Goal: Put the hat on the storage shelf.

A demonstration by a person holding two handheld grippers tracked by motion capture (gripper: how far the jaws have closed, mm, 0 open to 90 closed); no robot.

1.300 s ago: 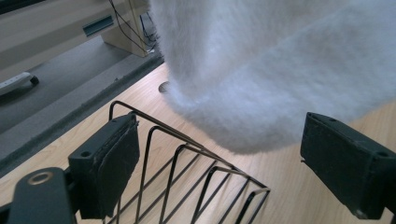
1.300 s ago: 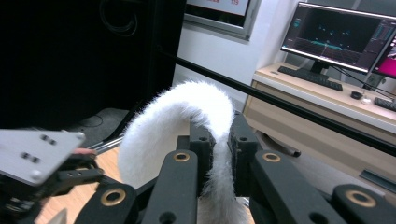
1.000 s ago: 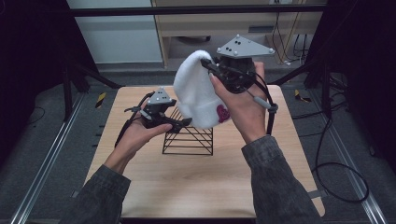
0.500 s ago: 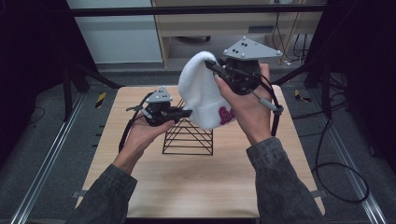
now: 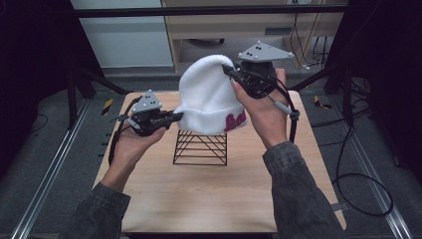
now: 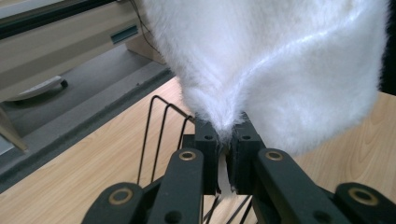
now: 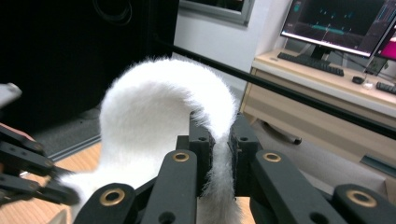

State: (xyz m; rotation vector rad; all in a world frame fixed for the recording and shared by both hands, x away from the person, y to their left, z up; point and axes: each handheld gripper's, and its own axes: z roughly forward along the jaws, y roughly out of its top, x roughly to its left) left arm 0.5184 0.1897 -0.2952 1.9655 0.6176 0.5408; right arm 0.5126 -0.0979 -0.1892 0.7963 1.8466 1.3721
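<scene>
1. A white fuzzy beanie point(image 5: 209, 97) hangs in the air directly above a black wire rack point(image 5: 200, 148), held up between two grippers. Dark pink lettering point(image 5: 235, 120) shows on its folded cuff, on the side toward the right hand.
2. The left gripper point(image 5: 174, 116) sits just left of the rack's top; its jaws are clamped on the lower edge of the beanie's cuff. In the left gripper view the white fleece point(image 6: 280, 70) is pinched between the two black jaw pads, with the rack's wires point(image 6: 159, 135) just beneath.
3. The right gripper point(image 5: 230, 72) is higher, above and behind the rack, with its jaws pressed together on the beanie's crown. The right gripper view shows the fabric point(image 7: 163, 116) folded over and squeezed between the pads, and the left gripper point(image 7: 32, 177) low at the picture's left edge.
4. The rack stands on a light wooden table point(image 5: 199, 199), roughly at its middle.
5. Beyond the table, past the rack, stands a pale wooden cabinet point(image 5: 234, 25); the right gripper view shows a monitor point(image 7: 336, 23) and keyboard point(image 7: 310, 60) on a desk.
</scene>
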